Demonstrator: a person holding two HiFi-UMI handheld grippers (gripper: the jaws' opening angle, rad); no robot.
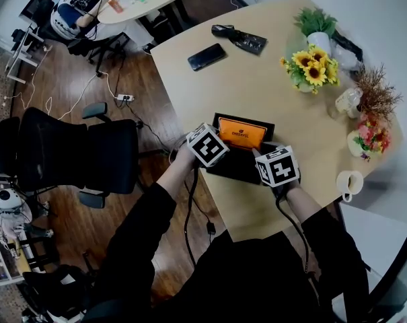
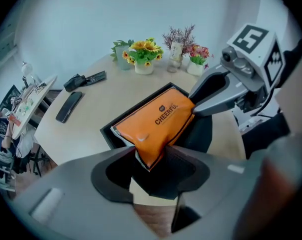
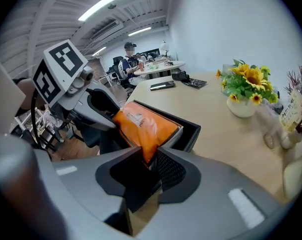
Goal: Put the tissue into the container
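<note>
An orange tissue pack (image 1: 242,132) is held tilted over a black open container (image 1: 221,118) near the table's front edge. My left gripper (image 1: 220,151) is shut on the pack's near left corner; in the left gripper view the corner (image 2: 150,156) sits pinched between the jaws. My right gripper (image 1: 260,151) is shut on the opposite end, and its own view shows the orange pack (image 3: 143,129) clamped at the jaws. The pack's far part rests inside the container (image 2: 109,132), whose rim (image 3: 191,132) shows beside it. Each gripper appears in the other's view: right gripper (image 2: 192,107), left gripper (image 3: 110,118).
A phone (image 1: 206,56) and a black case (image 1: 240,39) lie at the table's far side. Sunflowers in a pot (image 1: 311,66), other small flower pots (image 1: 368,136) and a mug (image 1: 350,182) stand along the right. An office chair (image 1: 68,157) is at left; a person (image 1: 72,9) sits at a far table.
</note>
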